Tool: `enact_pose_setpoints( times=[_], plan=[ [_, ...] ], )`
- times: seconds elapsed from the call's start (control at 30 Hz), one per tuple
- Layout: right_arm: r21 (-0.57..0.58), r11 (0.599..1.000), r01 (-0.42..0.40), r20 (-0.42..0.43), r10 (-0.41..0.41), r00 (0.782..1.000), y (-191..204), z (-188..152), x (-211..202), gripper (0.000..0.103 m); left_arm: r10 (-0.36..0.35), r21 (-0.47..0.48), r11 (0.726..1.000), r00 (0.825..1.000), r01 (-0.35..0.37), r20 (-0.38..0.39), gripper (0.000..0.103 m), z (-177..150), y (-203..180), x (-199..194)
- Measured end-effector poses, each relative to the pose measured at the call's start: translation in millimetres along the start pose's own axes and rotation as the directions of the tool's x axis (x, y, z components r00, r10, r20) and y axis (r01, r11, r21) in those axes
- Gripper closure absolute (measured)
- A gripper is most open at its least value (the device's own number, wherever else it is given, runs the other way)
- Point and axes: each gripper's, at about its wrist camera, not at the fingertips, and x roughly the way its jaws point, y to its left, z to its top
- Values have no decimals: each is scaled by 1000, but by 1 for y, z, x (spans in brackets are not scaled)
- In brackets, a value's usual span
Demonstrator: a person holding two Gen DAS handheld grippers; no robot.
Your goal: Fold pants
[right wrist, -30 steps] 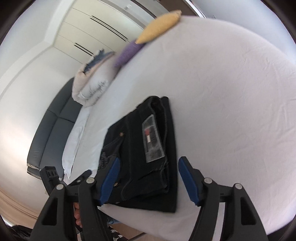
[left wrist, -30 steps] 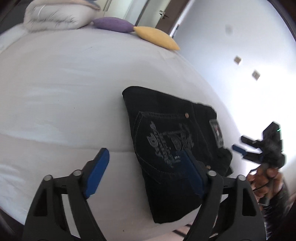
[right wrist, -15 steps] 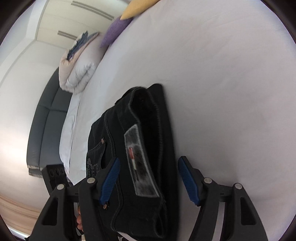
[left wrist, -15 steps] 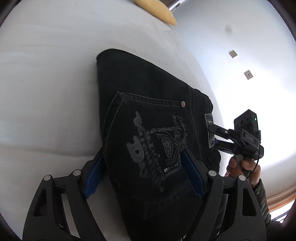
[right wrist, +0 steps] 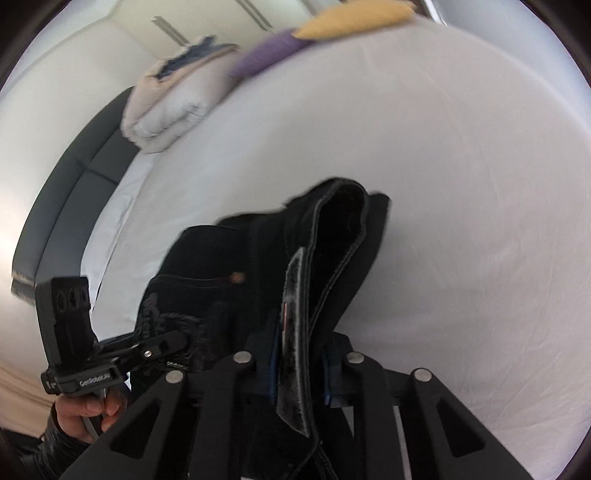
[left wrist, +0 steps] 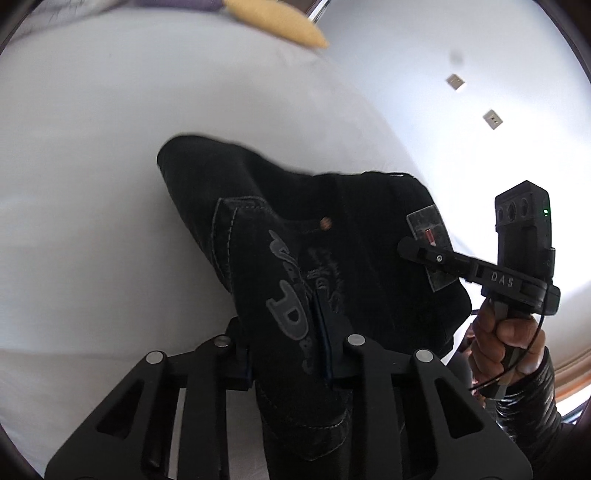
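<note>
The pants (left wrist: 332, 251), black and folded into a thick bundle, sit on the white bed (left wrist: 92, 166), their near end raised off the sheet by both claws. The far end of the bundle appears to rest on the bed, though blur makes the contact hard to judge.

The left claw (left wrist: 286, 354) has just been closing, and its blue pads now press the near edge of the pants from both sides, at the back pocket with the grey embroidered lettering. A copper rivet (left wrist: 325, 223) shows above that pocket. The cloth bunches up between the pads and hangs below them.

The right claw (right wrist: 299, 363) has just been closing as well, and it pinches the waistband end, with the grey label patch (right wrist: 293, 354) standing upright between its pads. The waistband gapes open above it, showing the dark inside of the pants.

In the left wrist view, the right claw reaches in from the right, its fingertip over the label patch, held by a hand (left wrist: 506, 343) in a dark ribbed sleeve. In the right wrist view, the left claw comes in from the lower left, its tip against the pocket lettering, held by the other hand (right wrist: 85, 413).

At the far end of the bed lie a yellow pillow (right wrist: 354, 18), a purple pillow (right wrist: 269, 55) touching it, and a folded pale duvet (right wrist: 166, 107). A dark headboard (right wrist: 62, 184) runs along the bed's left side in the right wrist view.
</note>
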Motion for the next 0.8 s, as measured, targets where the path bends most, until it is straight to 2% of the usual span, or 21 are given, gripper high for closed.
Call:
enact_pose_setpoints(
  times=[0.1, 0.2, 0.3, 0.43, 0.6, 0.67, 0.7, 0.73, 0.8],
  plan=[
    [-20, 1000, -13, 43, 14, 999, 6, 16, -11, 84, 18, 43, 999, 998, -21, 61, 80, 25, -9, -18],
    [-10, 1000, -29, 86, 30, 996, -2, 42, -18, 84, 33, 86, 995, 995, -41, 91, 80, 58, -11, -21],
    [-17, 1000, -20, 107, 22, 994, -13, 66, -15, 84, 48, 103, 993, 995, -57, 92, 80, 88, -5, -7],
    [14, 1000, -14, 80, 12, 997, -41, 91, 9, 84, 64, 77, 995, 996, -69, 62, 80, 112, 15, 26],
    [85, 996, 5, 38, -8, 999, -75, 98, 44, 83, 91, 35, 995, 996, -91, 6, 77, 119, 37, 79],
    [115, 993, -12, 36, 8, 999, -90, 94, 50, 71, 89, 36, 995, 996, -89, 10, 73, 114, 43, 84],
    [128, 992, -11, 38, 6, 999, -96, 91, 50, 66, 93, 34, 995, 996, -93, 12, 64, 113, 46, 86],
    [138, 990, -20, 45, 14, 999, -101, 88, 50, 61, 93, 28, 995, 996, -93, 17, 60, 112, 51, 87],
    [157, 985, -68, 73, 57, 996, -109, 82, 49, 61, 83, 19, 996, 996, -83, 25, 55, 109, 58, 86]
  ],
)
